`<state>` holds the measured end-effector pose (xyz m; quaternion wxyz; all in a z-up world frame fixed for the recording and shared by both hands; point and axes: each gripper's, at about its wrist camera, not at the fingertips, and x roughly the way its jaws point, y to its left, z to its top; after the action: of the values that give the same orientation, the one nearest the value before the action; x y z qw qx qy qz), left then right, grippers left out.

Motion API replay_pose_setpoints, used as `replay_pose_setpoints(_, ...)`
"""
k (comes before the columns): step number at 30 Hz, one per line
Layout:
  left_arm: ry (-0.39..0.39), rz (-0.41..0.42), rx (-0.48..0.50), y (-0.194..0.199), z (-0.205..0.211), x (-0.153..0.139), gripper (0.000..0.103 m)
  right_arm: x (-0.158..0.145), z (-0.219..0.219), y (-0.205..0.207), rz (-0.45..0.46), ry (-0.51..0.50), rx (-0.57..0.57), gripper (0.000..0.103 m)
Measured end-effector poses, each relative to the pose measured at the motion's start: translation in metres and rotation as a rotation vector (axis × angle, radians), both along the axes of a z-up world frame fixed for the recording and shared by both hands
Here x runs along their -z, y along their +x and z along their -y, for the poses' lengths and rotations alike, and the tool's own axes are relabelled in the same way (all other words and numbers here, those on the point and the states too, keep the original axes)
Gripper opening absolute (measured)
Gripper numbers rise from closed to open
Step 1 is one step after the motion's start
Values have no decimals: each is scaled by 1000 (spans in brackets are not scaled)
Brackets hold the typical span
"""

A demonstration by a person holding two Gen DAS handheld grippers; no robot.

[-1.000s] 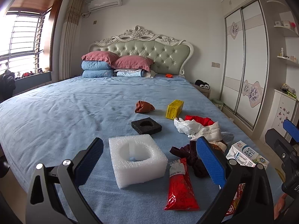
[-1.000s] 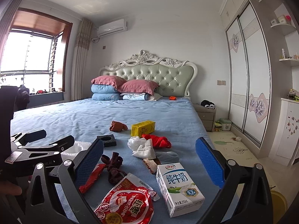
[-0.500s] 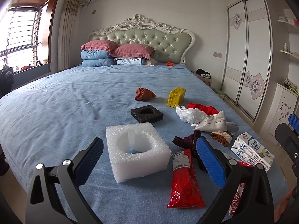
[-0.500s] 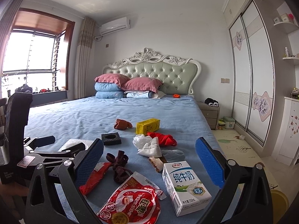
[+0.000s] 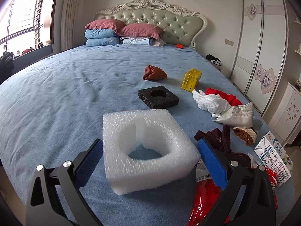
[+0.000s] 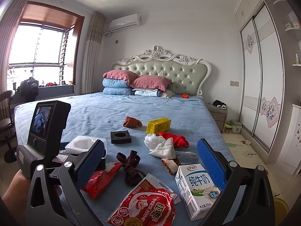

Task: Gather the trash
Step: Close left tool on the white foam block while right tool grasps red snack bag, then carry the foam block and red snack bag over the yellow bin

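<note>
A white foam block with a square hole lies on the blue bed, between the open fingers of my left gripper; I cannot tell whether the pads touch it. It also shows in the right wrist view. A black foam square, a yellow carton, a red packet, a white milk carton and a red-white snack bag lie around. My right gripper is open and empty above the snack bag and milk carton.
Socks and cloths lie mixed in: a brown bundle, white tissue and mask, red cloth, dark maroon sock. Pillows sit at the headboard. A wardrobe and nightstand stand right of the bed.
My left gripper has moved forward and down, so the white foam block now sits between its fingers. My right gripper has drifted slightly; both stay open.
</note>
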<state>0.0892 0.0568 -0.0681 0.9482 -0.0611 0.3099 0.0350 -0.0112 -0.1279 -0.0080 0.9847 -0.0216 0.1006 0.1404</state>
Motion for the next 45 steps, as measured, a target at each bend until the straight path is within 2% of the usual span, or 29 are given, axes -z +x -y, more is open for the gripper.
replay_pose_setpoints(6,-71,-45,8,12,-11,7,97,6,-11,3,-44,-8,-26,95)
replay_pose_setpoints(10,-95,-53,50,12,-15,8,93,7,-24,0,-56,-24,-47,95)
replay_pose_setpoints(14,-136,-30,82,6,-28,5,91,9,-41,-3,-77,-40,-75,95)
replay_pose_setpoints(21,-113,31,29,-18,-72,-11,91,12,-73,-1,-110,-94,-83,95)
replay_pose_setpoints(25,-120,49,20,-26,-89,-15,91,18,-86,6,-156,-84,-104,95)
replay_pose_setpoints(29,-152,49,53,-25,-93,-13,91,28,-93,13,-197,-94,-56,94)
replay_pose_setpoints(34,-150,35,129,-25,-86,-9,91,45,-99,39,-346,-102,20,85)
replay_pose_setpoints(36,-144,39,144,-29,-84,-9,91,53,-99,49,-409,-89,24,61)
replay_pose_setpoints(37,-144,41,149,-31,-83,-9,91,56,-99,54,-438,-76,18,54)
replay_pose_setpoints(38,-145,40,156,-31,-81,-9,91,61,-98,59,-464,-64,9,40)
replay_pose_setpoints(40,-145,42,173,-35,-79,-9,91,65,-97,61,-478,-44,-7,38)
replay_pose_setpoints(45,-136,54,197,-43,-71,-13,91,59,-86,51,-434,21,-50,36)
